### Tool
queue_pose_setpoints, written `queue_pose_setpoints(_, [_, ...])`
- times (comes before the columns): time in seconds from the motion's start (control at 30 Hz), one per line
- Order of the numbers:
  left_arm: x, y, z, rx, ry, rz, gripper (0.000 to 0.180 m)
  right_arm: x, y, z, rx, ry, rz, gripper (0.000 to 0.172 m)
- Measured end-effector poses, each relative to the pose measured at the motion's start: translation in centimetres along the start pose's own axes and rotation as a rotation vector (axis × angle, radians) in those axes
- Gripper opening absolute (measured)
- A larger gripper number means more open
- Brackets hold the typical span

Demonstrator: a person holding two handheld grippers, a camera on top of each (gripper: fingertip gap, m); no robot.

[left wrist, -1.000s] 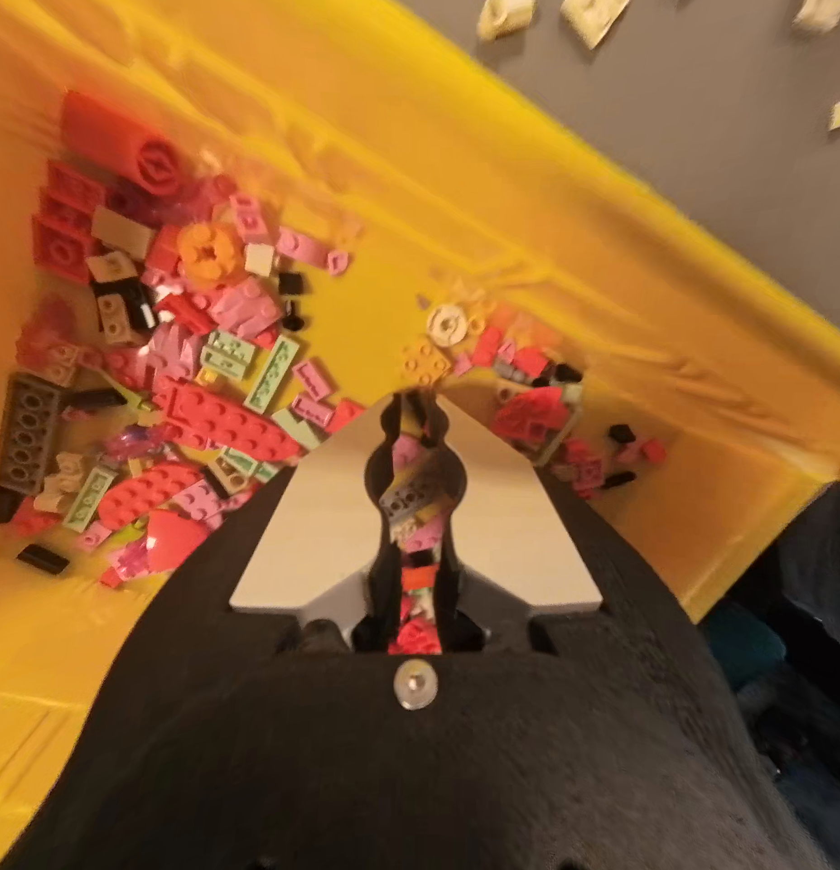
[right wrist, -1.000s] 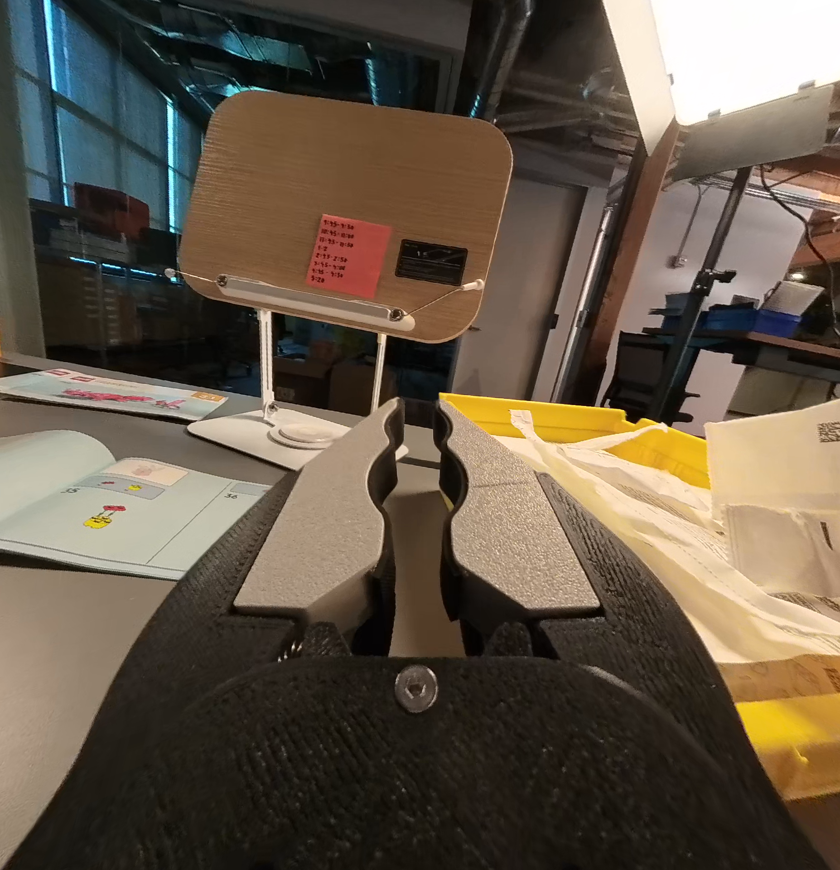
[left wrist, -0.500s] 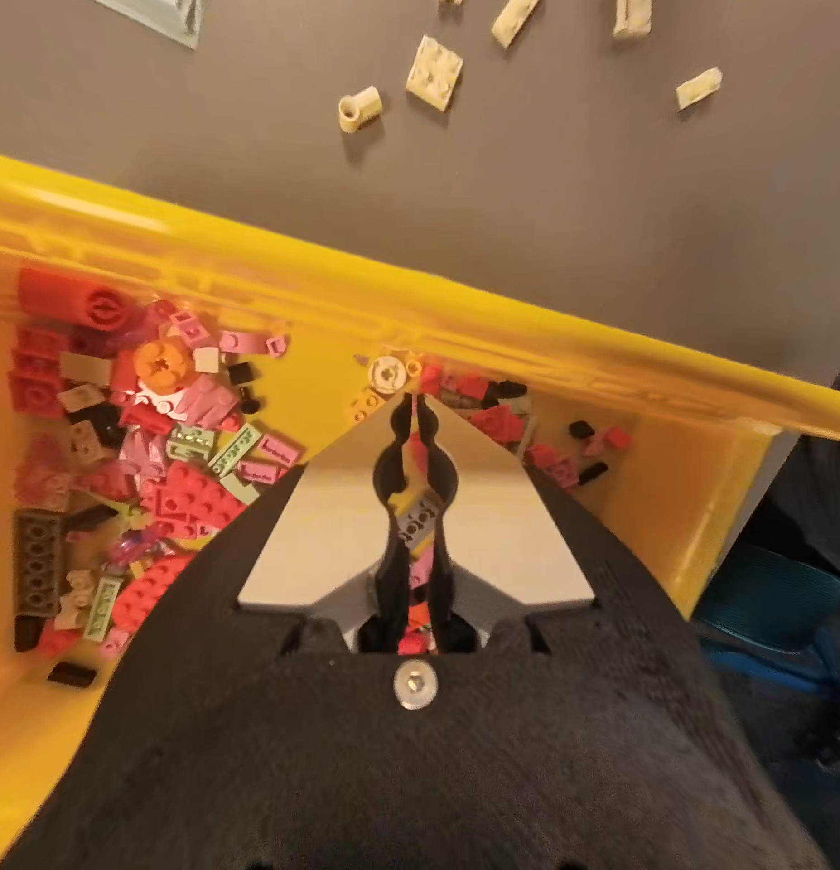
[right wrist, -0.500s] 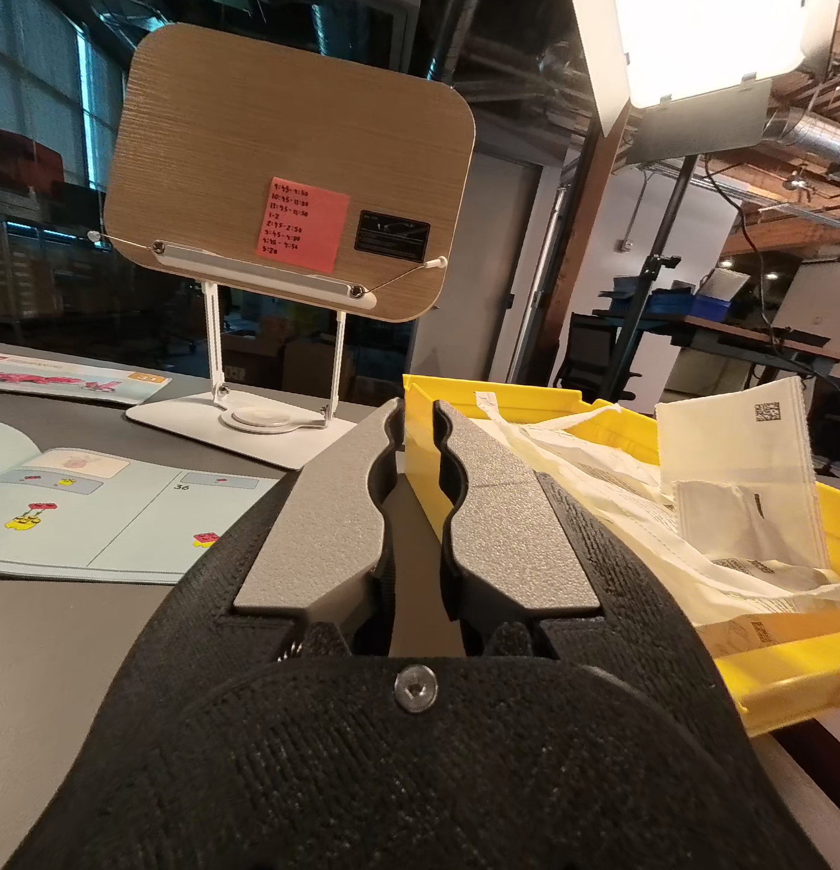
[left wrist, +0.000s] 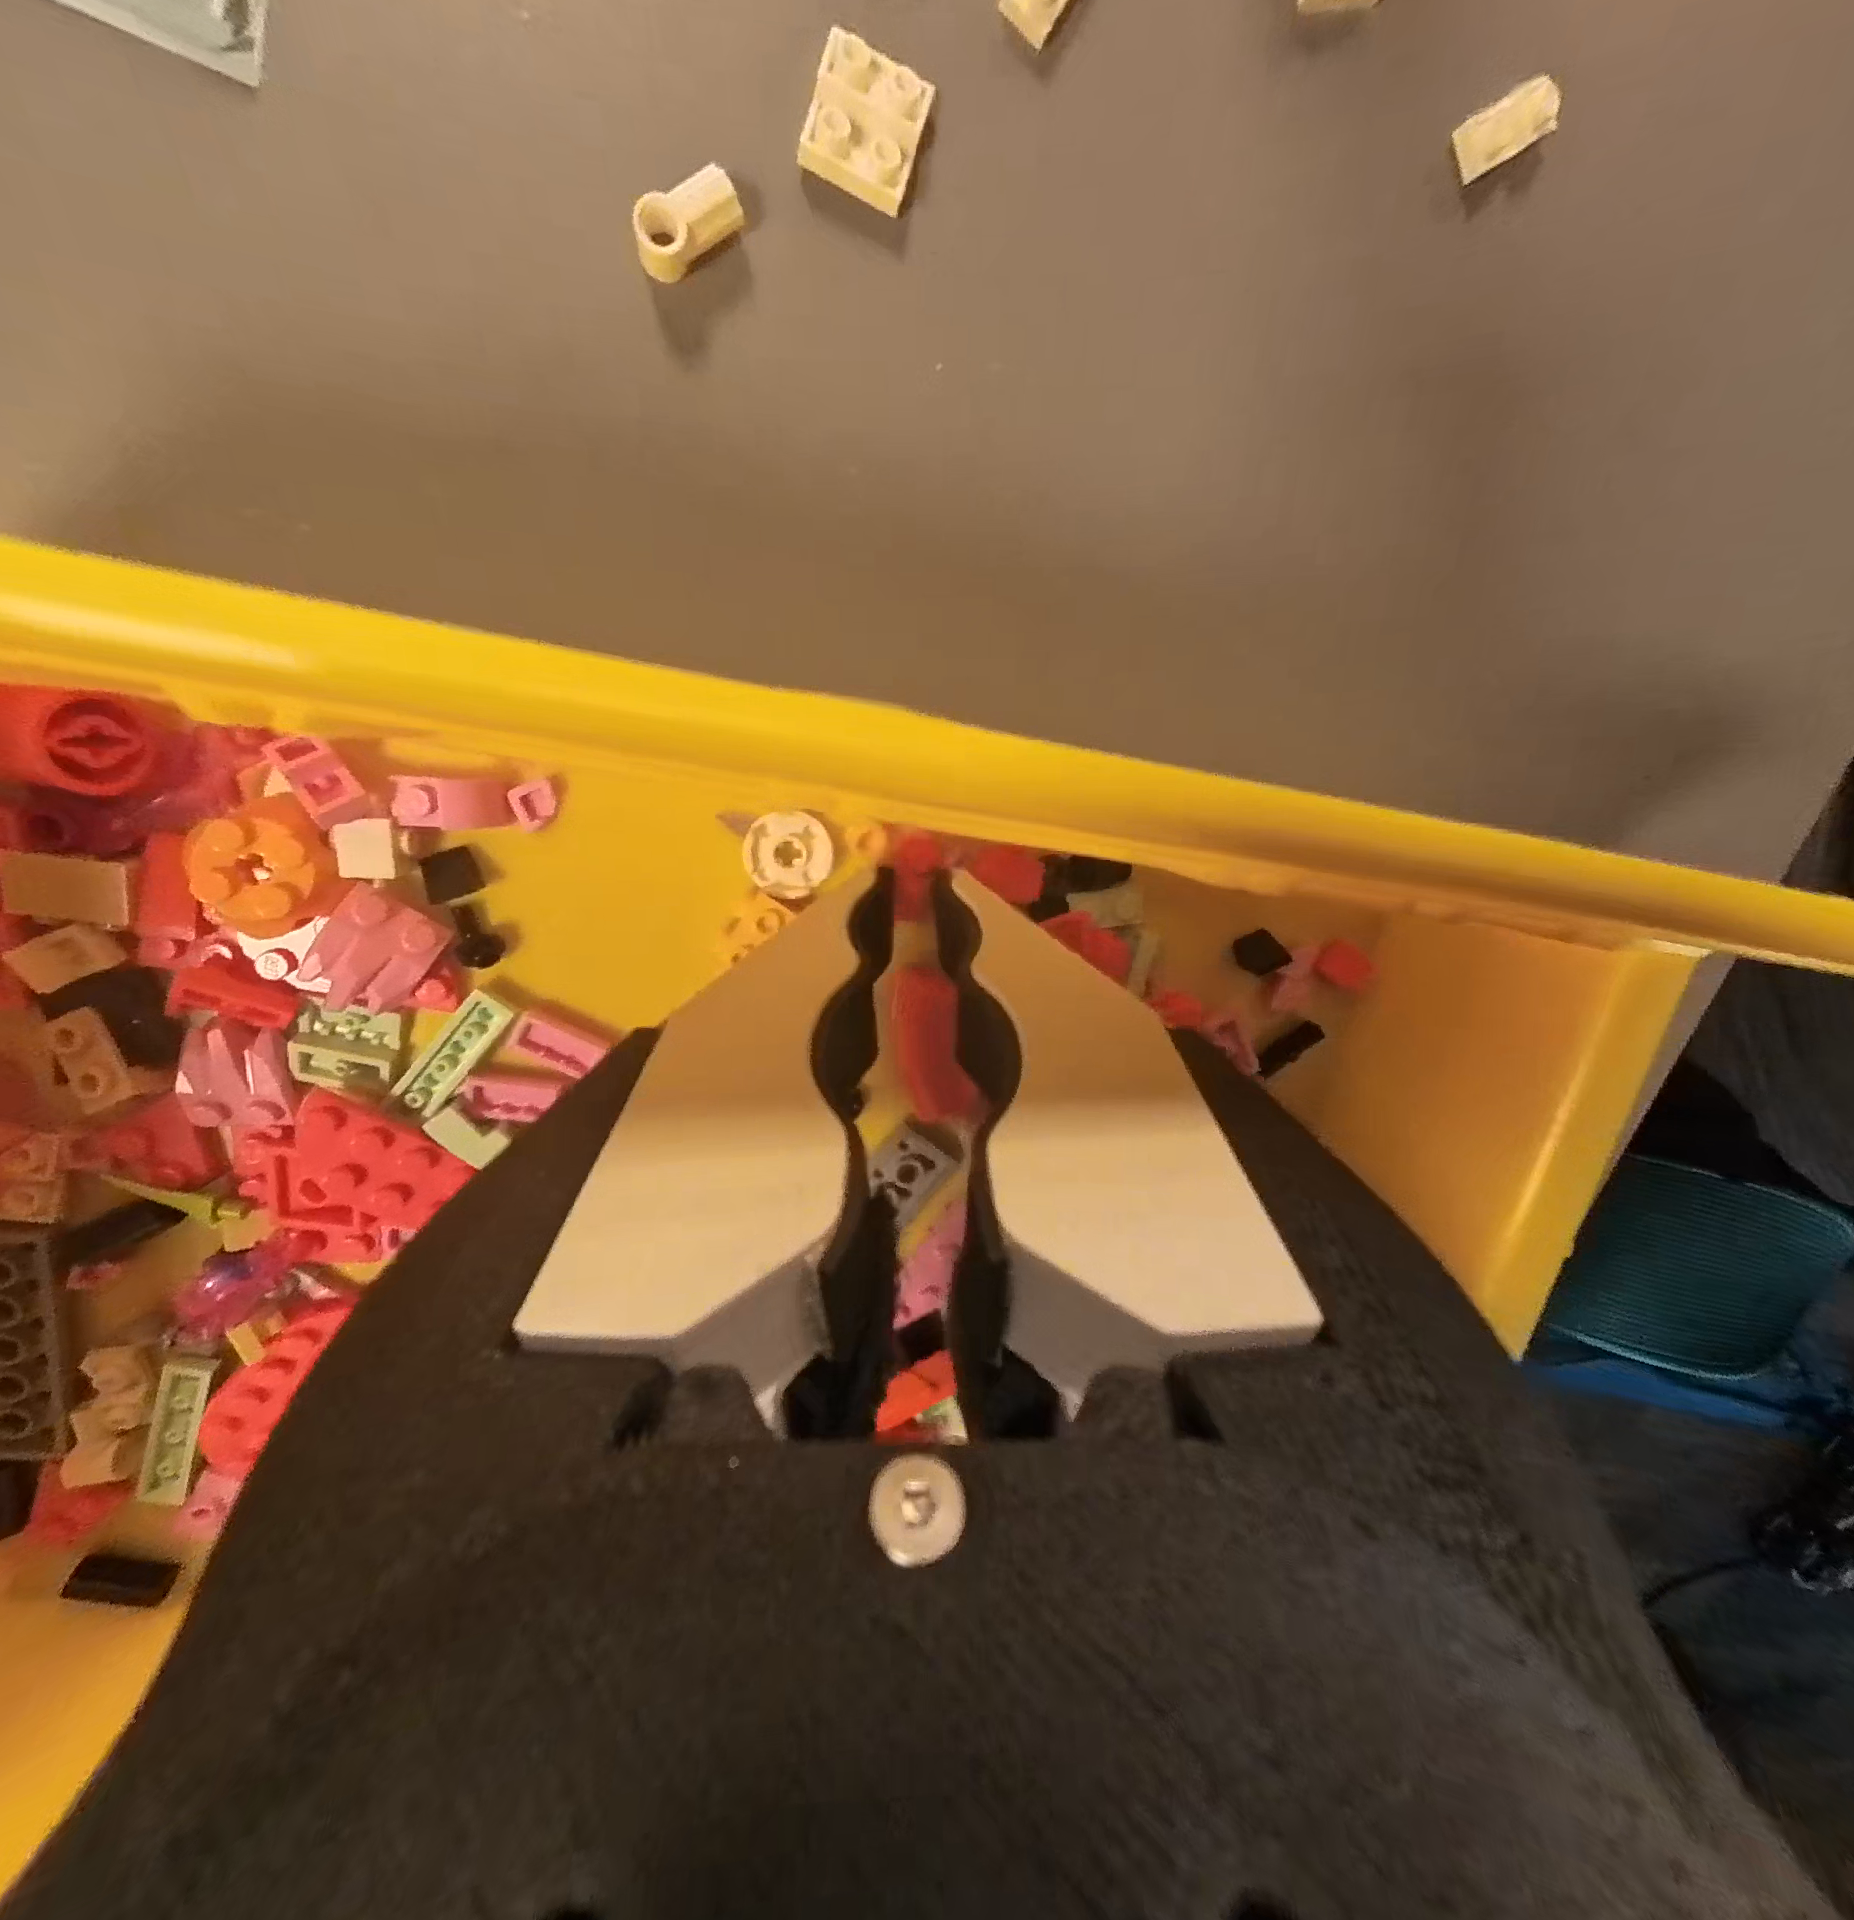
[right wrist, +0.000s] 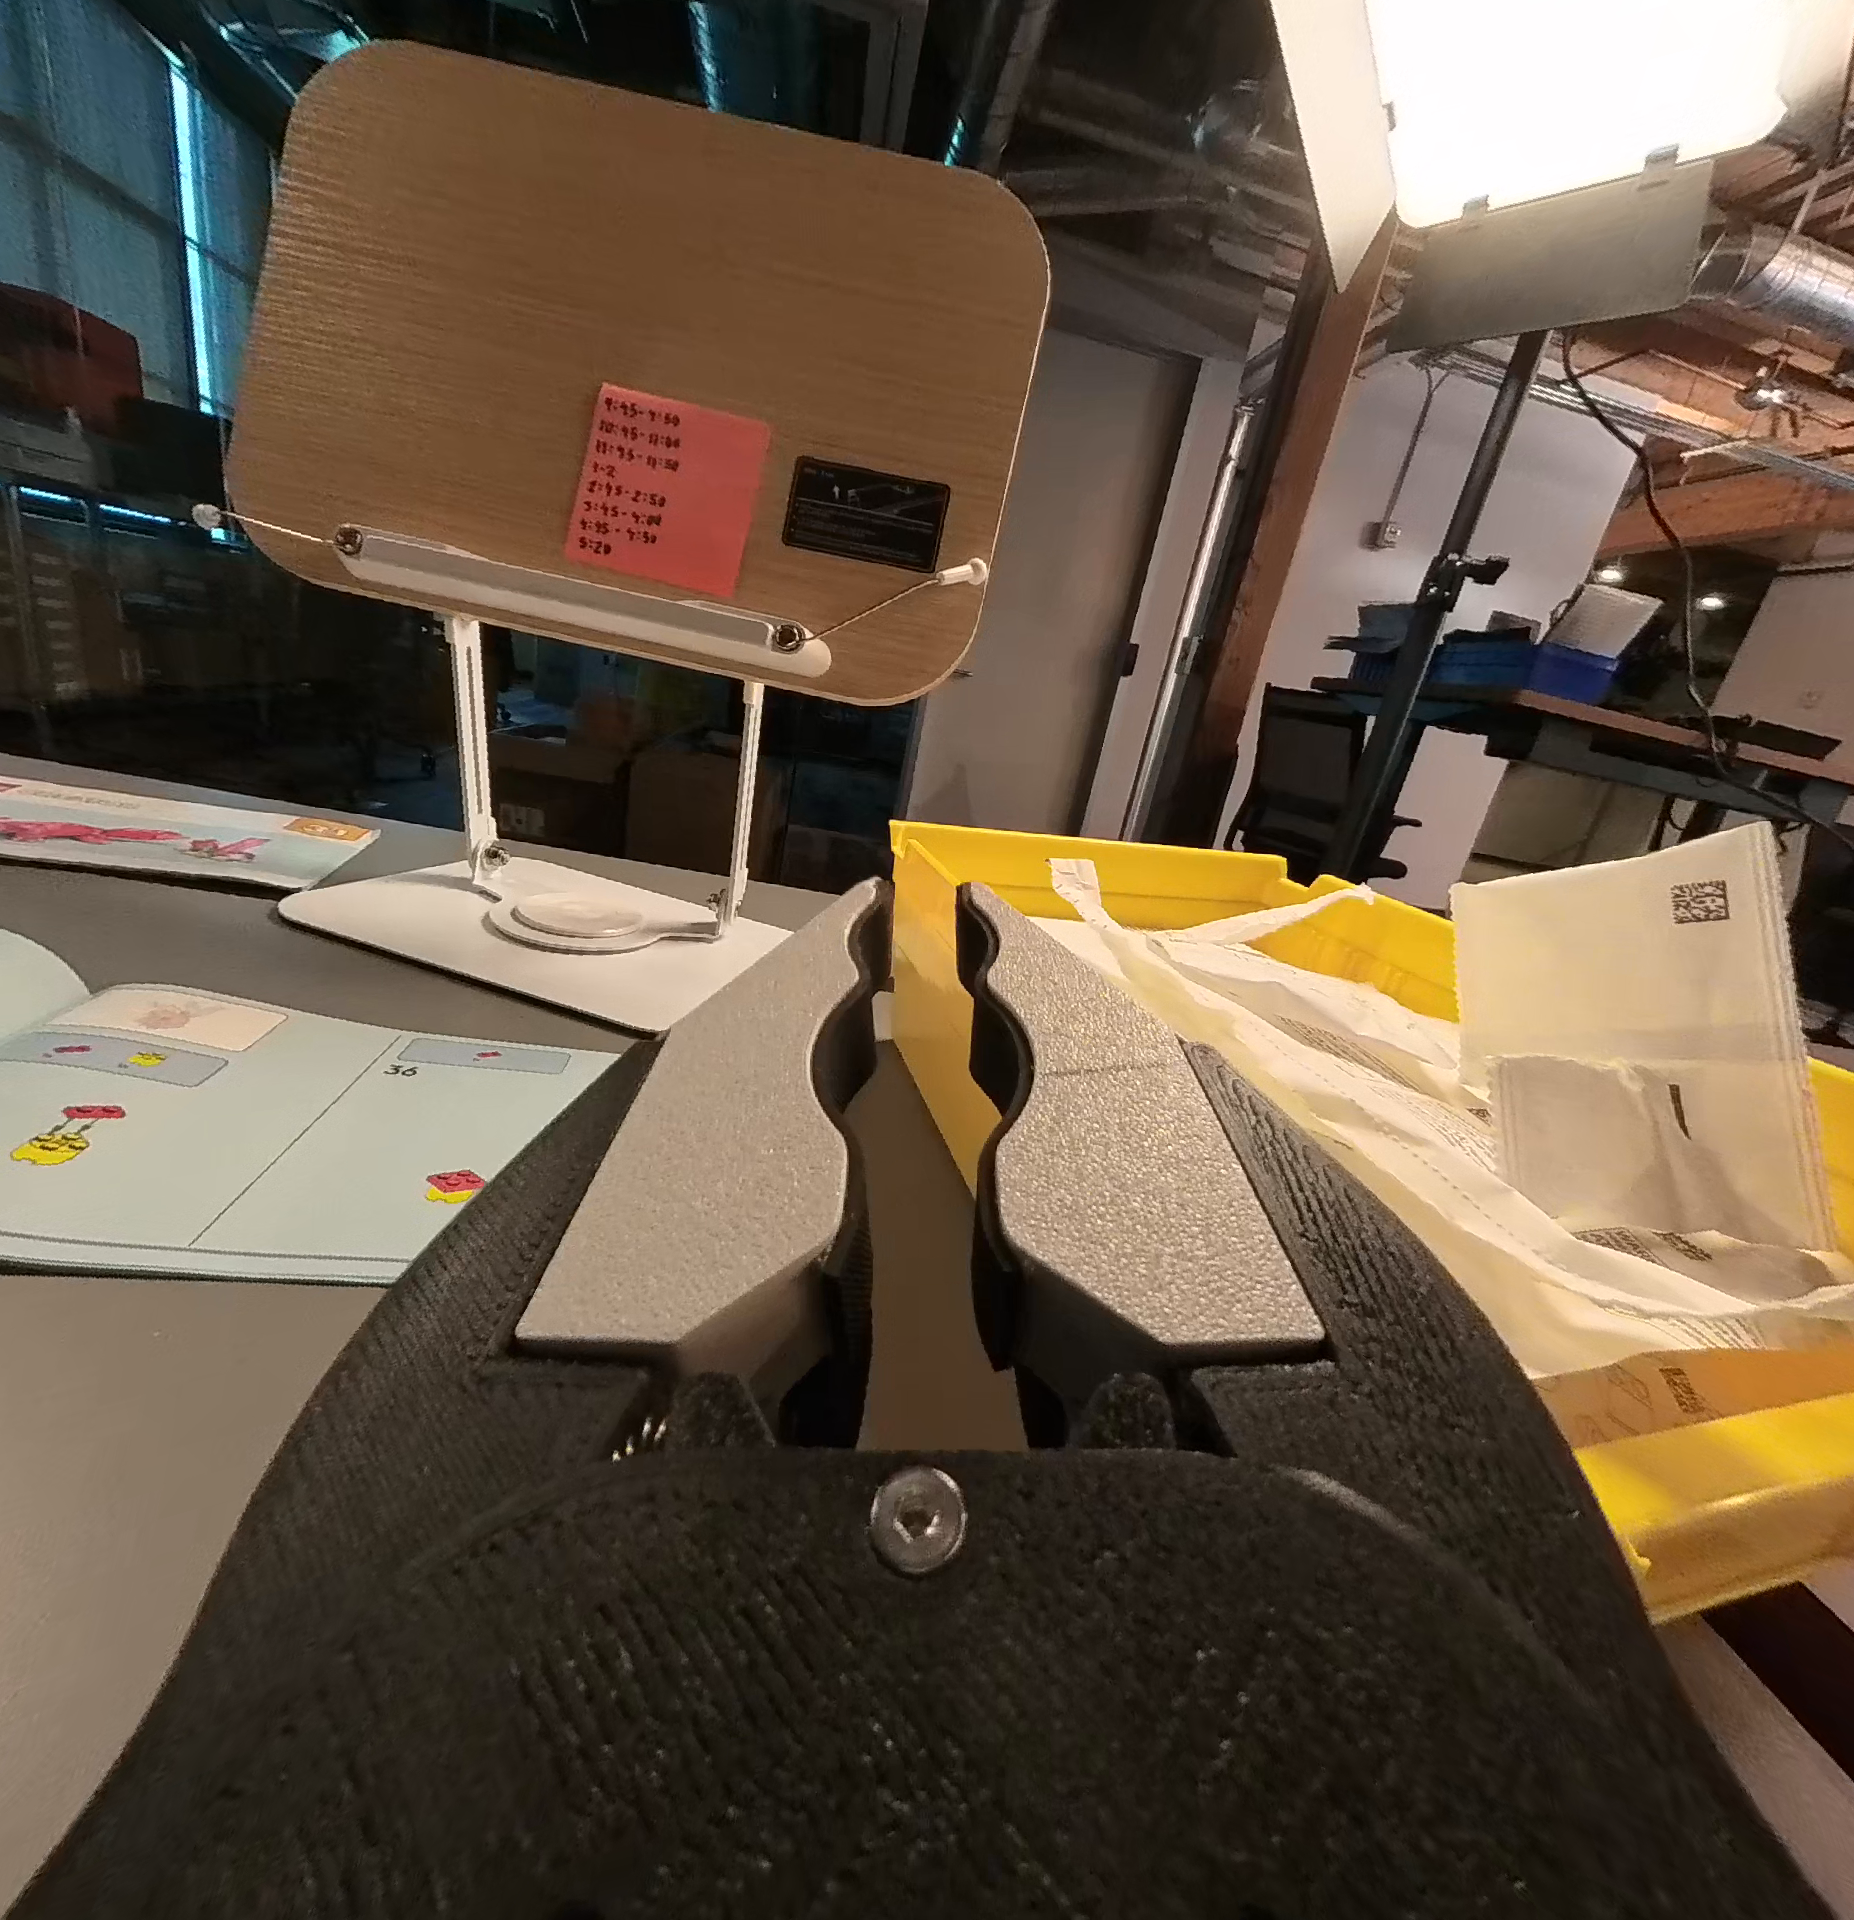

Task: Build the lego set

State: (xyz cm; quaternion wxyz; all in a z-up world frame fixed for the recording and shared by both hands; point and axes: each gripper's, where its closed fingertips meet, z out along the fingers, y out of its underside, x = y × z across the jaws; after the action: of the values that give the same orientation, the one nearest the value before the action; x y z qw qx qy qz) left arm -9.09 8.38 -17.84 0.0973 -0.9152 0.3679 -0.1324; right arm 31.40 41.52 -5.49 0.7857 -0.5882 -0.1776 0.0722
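Observation:
My left gripper (left wrist: 912, 878) hangs inside a yellow bin (left wrist: 590, 717) of loose bricks, tips close to the far wall. The jaws stand a little apart. A small red brick (left wrist: 915, 854) lies at the tips among other red pieces, and I see no pad pressing on it. A white round plate (left wrist: 791, 852) lies just left of the tips. The main pile of red, pink and green bricks (left wrist: 227, 987) fills the bin's left side. My right gripper (right wrist: 923, 894) is open and empty above the grey table, beside the corner of a second yellow bin (right wrist: 1110, 862).
Tan bricks lie on the grey table (left wrist: 1006, 416) beyond the bin: a square plate (left wrist: 866, 135), a short tube (left wrist: 687, 221) and a small piece (left wrist: 1505, 130). The second bin holds paper bags (right wrist: 1318, 1039). An open booklet (right wrist: 227, 1122) and a wooden book stand (right wrist: 632, 353) are on the left. The grippers' ends are close to 55 centimeters from one another.
The left gripper drew towards the bin's far wall; its jaws narrowed almost shut, then parted a little. The right gripper swung slightly, its jaws unchanged.

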Motion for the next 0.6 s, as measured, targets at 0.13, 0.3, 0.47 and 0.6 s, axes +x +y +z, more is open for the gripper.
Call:
queue_pose_setpoints(0.13, [-0.3,0.3,-0.6,0.013,-0.063,0.054,0.003,0.2,-0.1,-0.1,0.008,0.001,0.024,0.01])
queue_pose_setpoints(0.3, [-0.9,-0.7,-4.0,0.144,-0.187,0.056,0.003,0.4,-0.2,-0.1,0.019,-0.006,0.057,0.01])
queue_pose_setpoints(0.47, [-0.3,-4.2,-10.1,0.346,-0.314,0.049,0.003,0.3,-0.3,-0.1,0.032,-0.024,0.088,0.01])
queue_pose_setpoints(0.6, [2.2,-9.6,-14.3,0.497,-0.32,0.09,0.002,-0.3,-0.5,0.1,0.045,-0.058,0.115,0.01])
